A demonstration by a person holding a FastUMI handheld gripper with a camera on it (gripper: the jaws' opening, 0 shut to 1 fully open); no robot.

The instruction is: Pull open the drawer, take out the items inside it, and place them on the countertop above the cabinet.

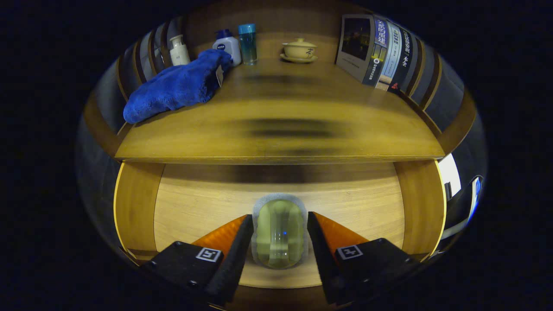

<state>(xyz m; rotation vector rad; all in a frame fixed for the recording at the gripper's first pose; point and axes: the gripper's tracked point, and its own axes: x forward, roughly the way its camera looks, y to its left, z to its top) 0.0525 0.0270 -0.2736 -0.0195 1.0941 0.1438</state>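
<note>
The wooden drawer (pixel 135 207) stands pulled open below the countertop (pixel 345 138). Inside it, a yellow-green sponge (pixel 280 242) with a grey scouring rim sits between my fingers, above the drawer's pale floor. My gripper (pixel 280 218) is shut on the sponge, with the left finger (pixel 235 250) and the right finger (pixel 322 250) pressing its two long sides. A blue fluffy cloth (pixel 177 86) lies on the countertop's left part.
At the back of the countertop stand a cream pump bottle (pixel 179 50), a white lotion bottle (pixel 228 46), a blue tumbler (pixel 248 43) and a lidded tea bowl on a saucer (pixel 299 50). Books (pixel 376 52) lean at the right. Bare wood lies mid-counter.
</note>
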